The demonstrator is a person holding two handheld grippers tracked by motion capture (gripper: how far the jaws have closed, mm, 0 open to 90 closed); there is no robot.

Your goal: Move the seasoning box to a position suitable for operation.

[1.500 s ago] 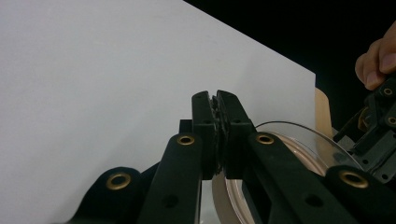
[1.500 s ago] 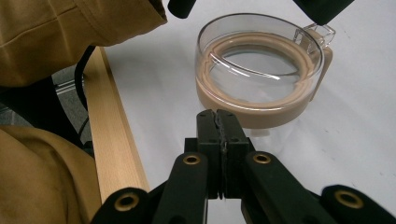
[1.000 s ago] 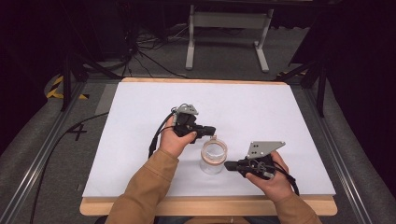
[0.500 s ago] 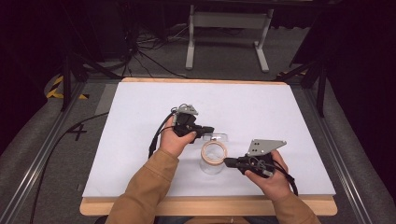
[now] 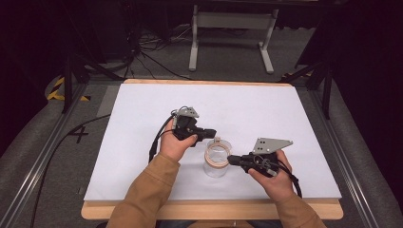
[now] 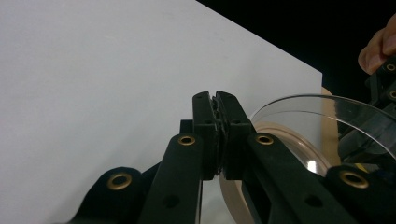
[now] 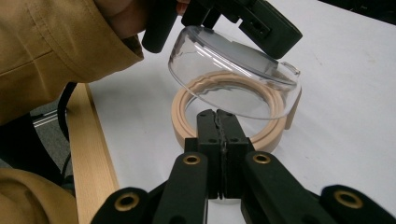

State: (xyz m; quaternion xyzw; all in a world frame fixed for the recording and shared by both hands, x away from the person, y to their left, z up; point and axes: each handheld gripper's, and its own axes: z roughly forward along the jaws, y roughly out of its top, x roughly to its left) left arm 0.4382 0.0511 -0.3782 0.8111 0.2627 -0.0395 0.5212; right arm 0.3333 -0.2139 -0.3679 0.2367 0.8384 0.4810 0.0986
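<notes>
A clear glass jar (image 5: 216, 167) with a tan ring (image 7: 183, 122) round its mouth stands on the white table (image 5: 142, 118) between the two hands. Its clear lid (image 7: 229, 60) is tilted up over the ring. My left gripper (image 5: 211, 133) is shut, its jaws together in the left gripper view (image 6: 215, 100), right beside the lid's rim (image 6: 317, 116); I cannot tell whether it pinches the lid. My right gripper (image 5: 232, 159) is shut too, and its tips (image 7: 217, 115) sit at the near side of the ring.
The table's wooden front edge (image 5: 209, 210) runs just behind the forearms in tan sleeves (image 5: 142, 194). A white metal stand (image 5: 228, 28) and loose cables (image 5: 142, 52) lie on the floor beyond the far edge. A black cable (image 5: 157, 142) trails from the left gripper.
</notes>
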